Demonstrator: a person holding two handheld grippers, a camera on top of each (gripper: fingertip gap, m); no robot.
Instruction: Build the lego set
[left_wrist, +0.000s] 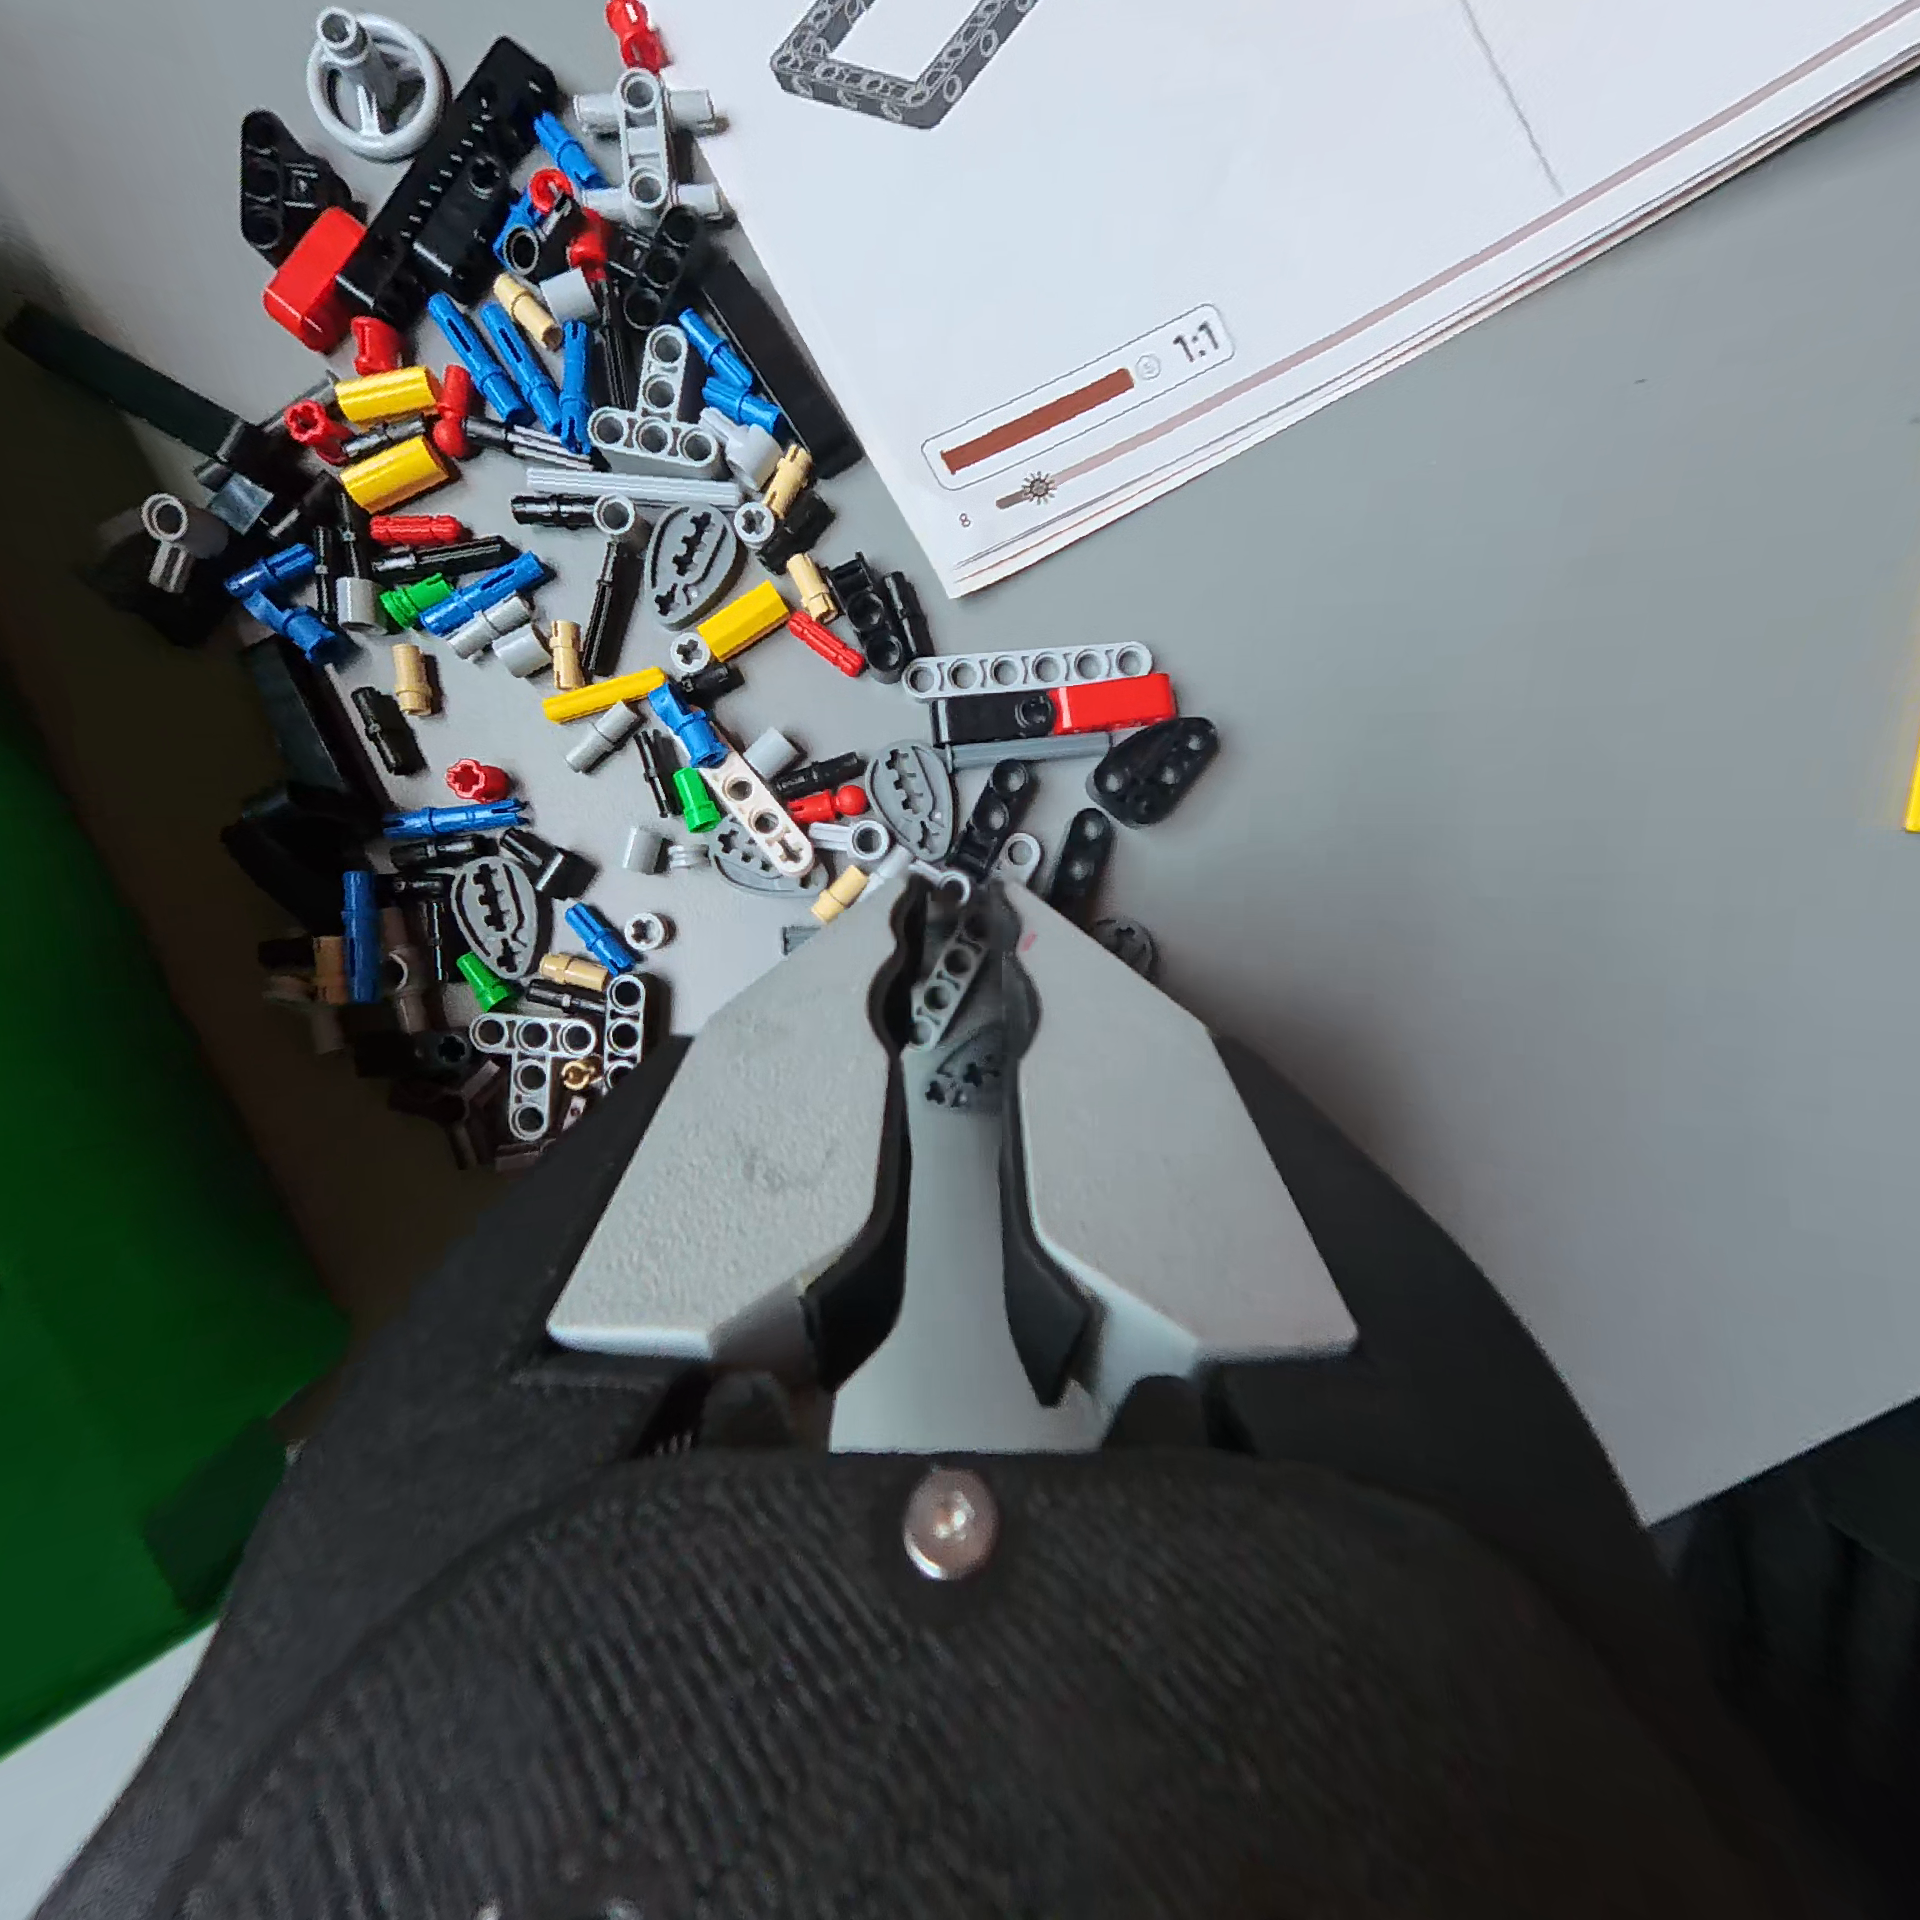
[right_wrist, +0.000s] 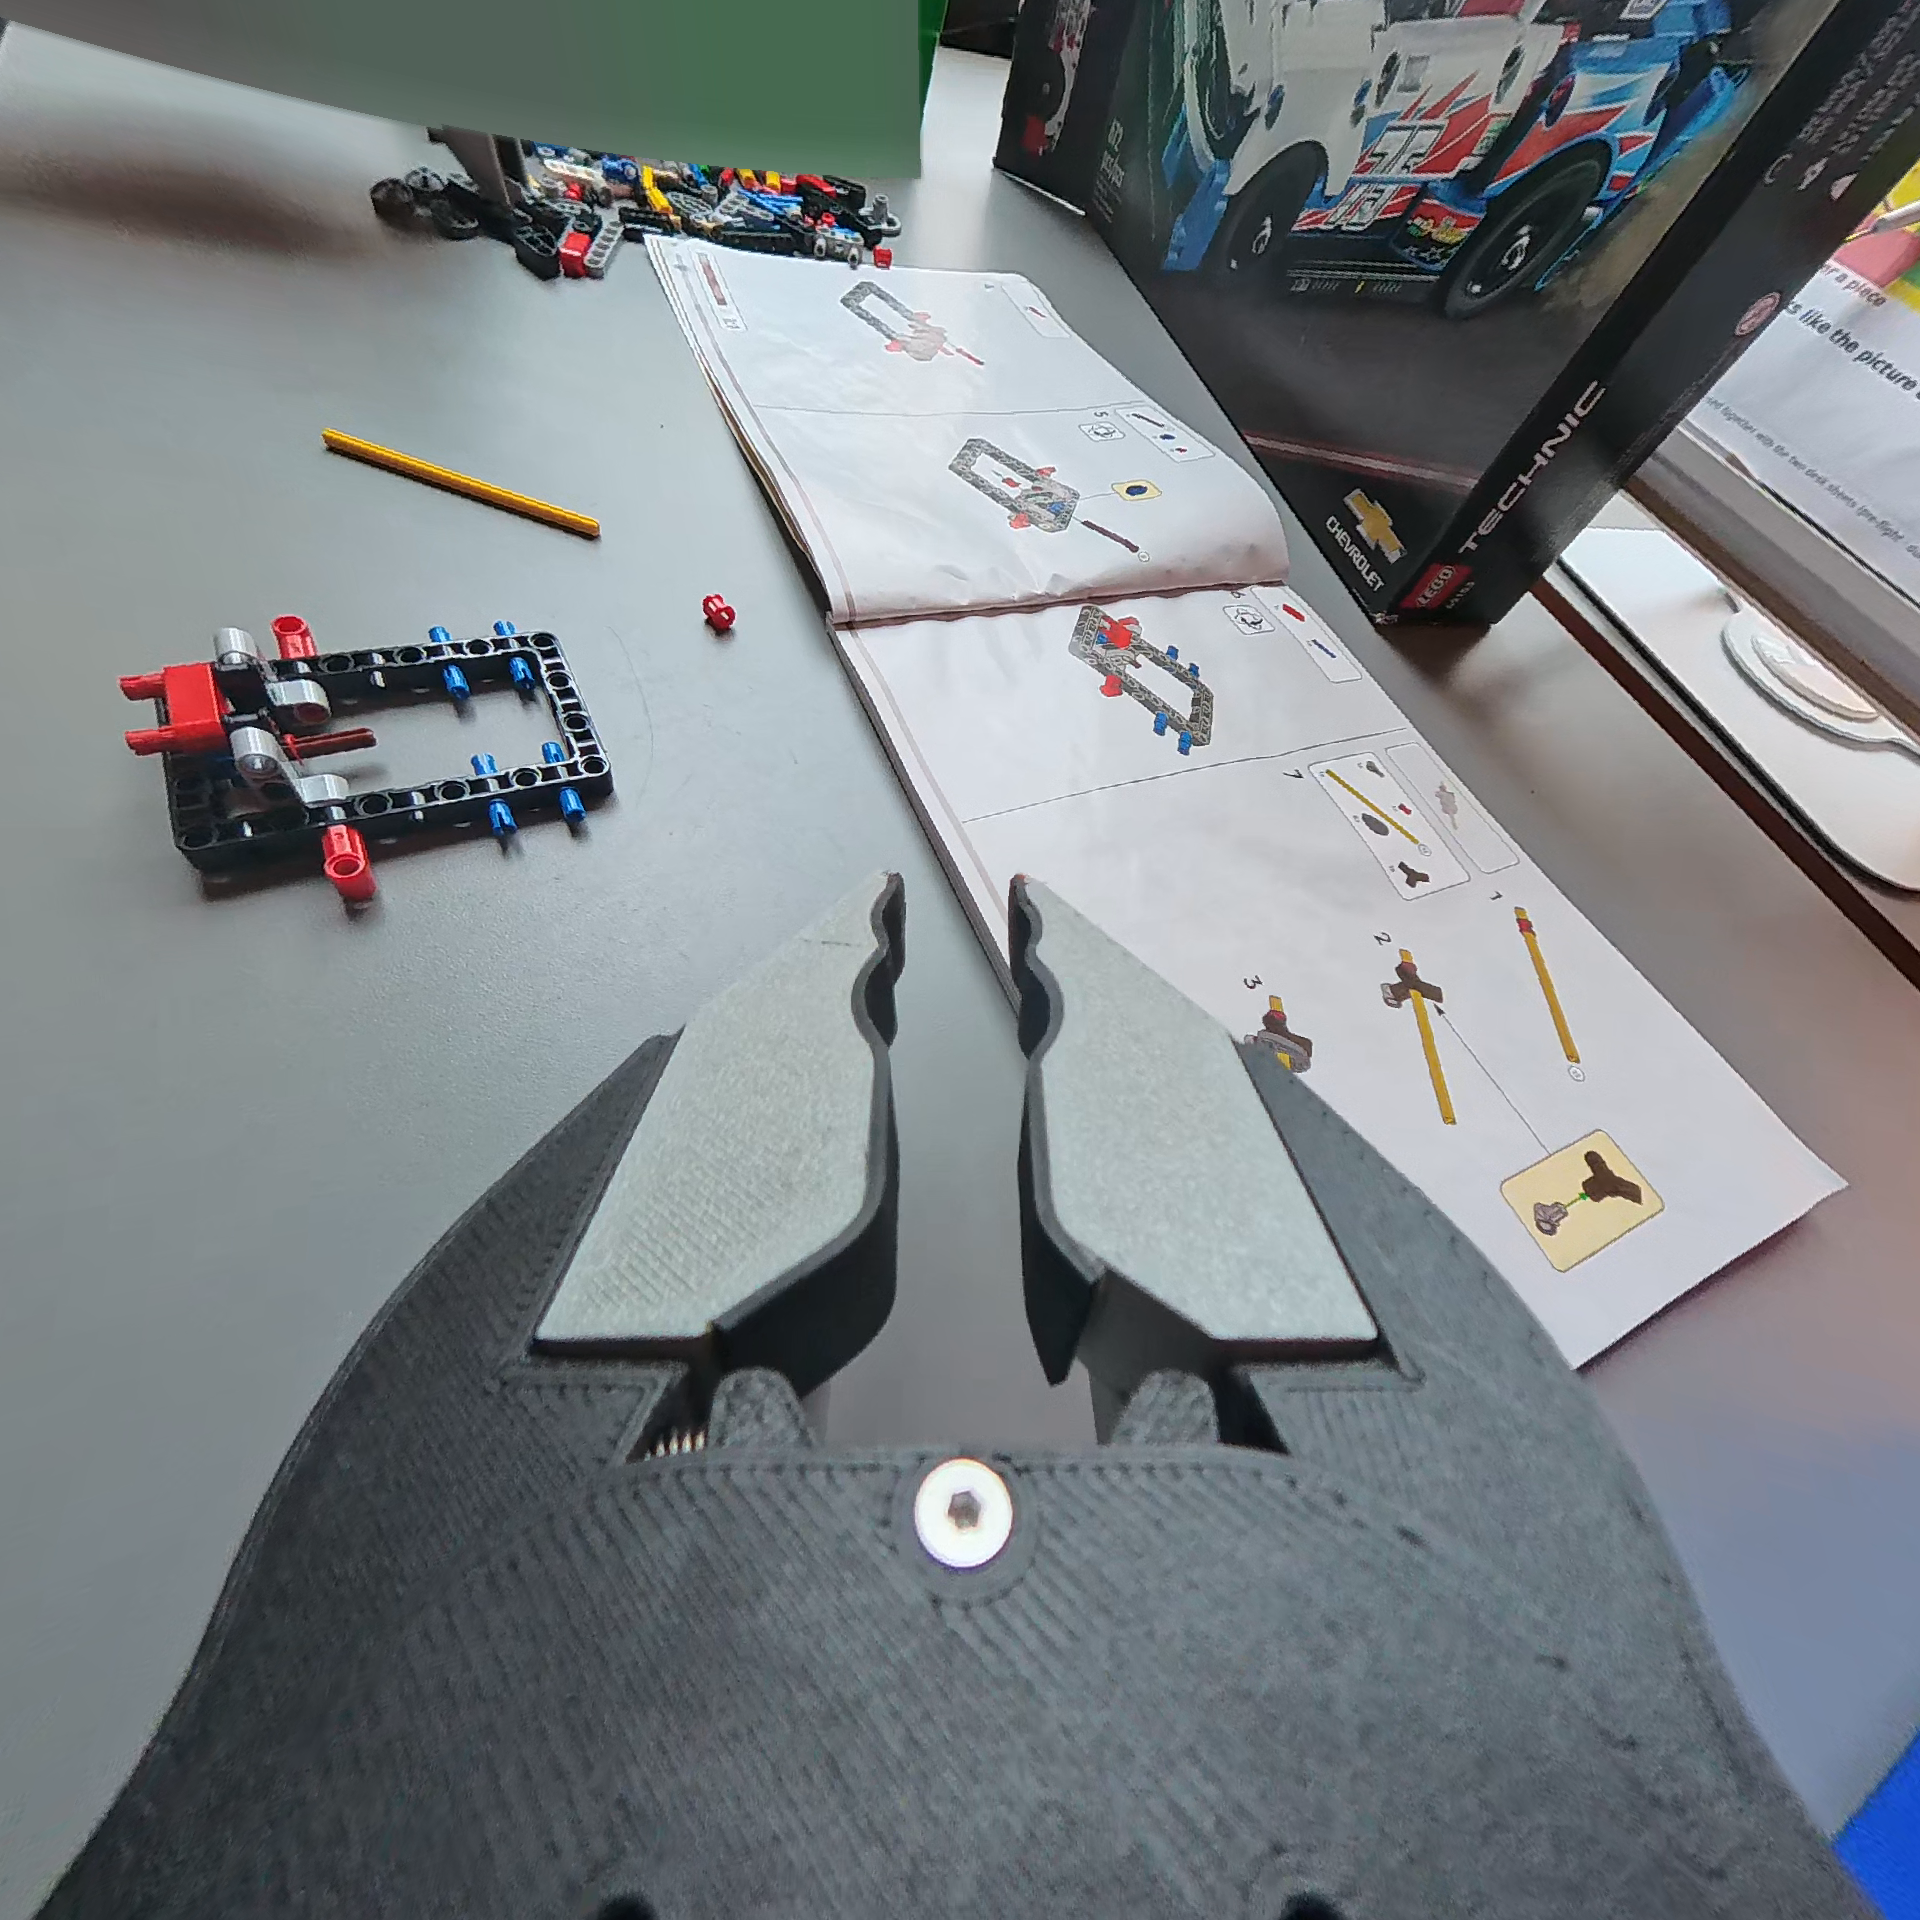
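Note:
My left gripper (left_wrist: 958, 899) hangs low over the near edge of a pile of loose Lego pieces (left_wrist: 540, 582). Its jaws are closed on a dark grey holed piece (left_wrist: 948, 977). My right gripper (right_wrist: 958, 883) is slightly open and empty, above the table at the left edge of the open instruction booklet (right_wrist: 1039, 520). A black frame assembly (right_wrist: 384, 738) with red, blue and grey parts lies to its front left. A long yellow axle (right_wrist: 457, 483) and a small red bush (right_wrist: 718, 611) lie loose beyond the frame. The pile also shows far back in the right wrist view (right_wrist: 675, 203).
The set's box (right_wrist: 1403, 208) stands at the back right behind the booklet. The booklet's corner (left_wrist: 1195, 260) lies right of the pile. A green object (left_wrist: 125, 1143) sits off the table's left edge. The table edge (left_wrist: 1766, 1455) runs near my left gripper. Some 40 centimetres of space lies between my two pairs of fingers. It is some 20 centimetres from my left tips to the long yellow axle (right_wrist: 457, 483).

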